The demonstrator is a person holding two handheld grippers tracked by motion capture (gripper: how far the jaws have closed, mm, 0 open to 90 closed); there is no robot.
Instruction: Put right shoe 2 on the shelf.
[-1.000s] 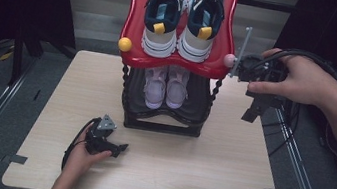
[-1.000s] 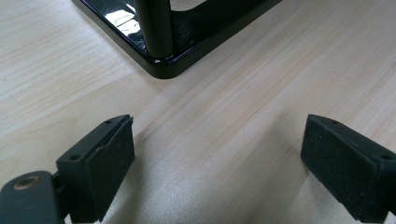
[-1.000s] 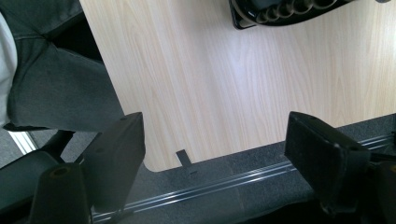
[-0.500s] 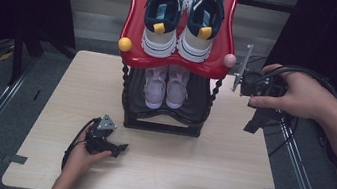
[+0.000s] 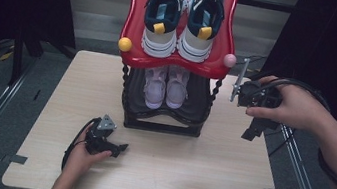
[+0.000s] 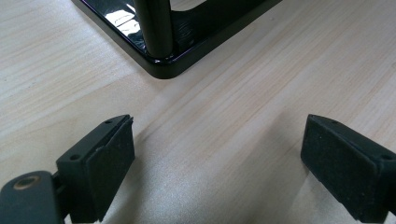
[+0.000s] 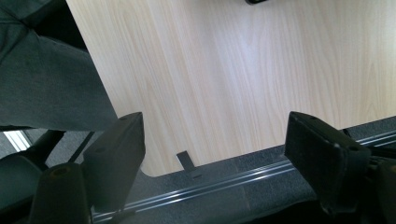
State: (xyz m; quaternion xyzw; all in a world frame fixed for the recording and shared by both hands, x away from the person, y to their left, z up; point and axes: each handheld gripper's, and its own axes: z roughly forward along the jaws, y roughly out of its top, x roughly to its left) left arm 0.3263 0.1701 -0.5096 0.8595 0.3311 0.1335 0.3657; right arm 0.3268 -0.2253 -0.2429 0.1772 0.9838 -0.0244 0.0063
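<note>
Left hand (image 5: 80,154) is parked low on the table (image 5: 204,181), its gripper (image 6: 217,163) spread wide with nothing in it, rack (image 5: 162,121) just ahead of the jaws. Right hand (image 5: 296,106) is up in the air beside the rack's right side, gripper (image 7: 215,154) wide too, empty, pointing down over the table's edge.

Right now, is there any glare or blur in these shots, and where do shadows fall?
Left gripper view: glare on the glossy black rack base; soft jaw shadows on the pale wooden table. Right gripper view: black jaws slightly soft. High view: surroundings dark, red top shelf shades the pale pink shoes.
</note>
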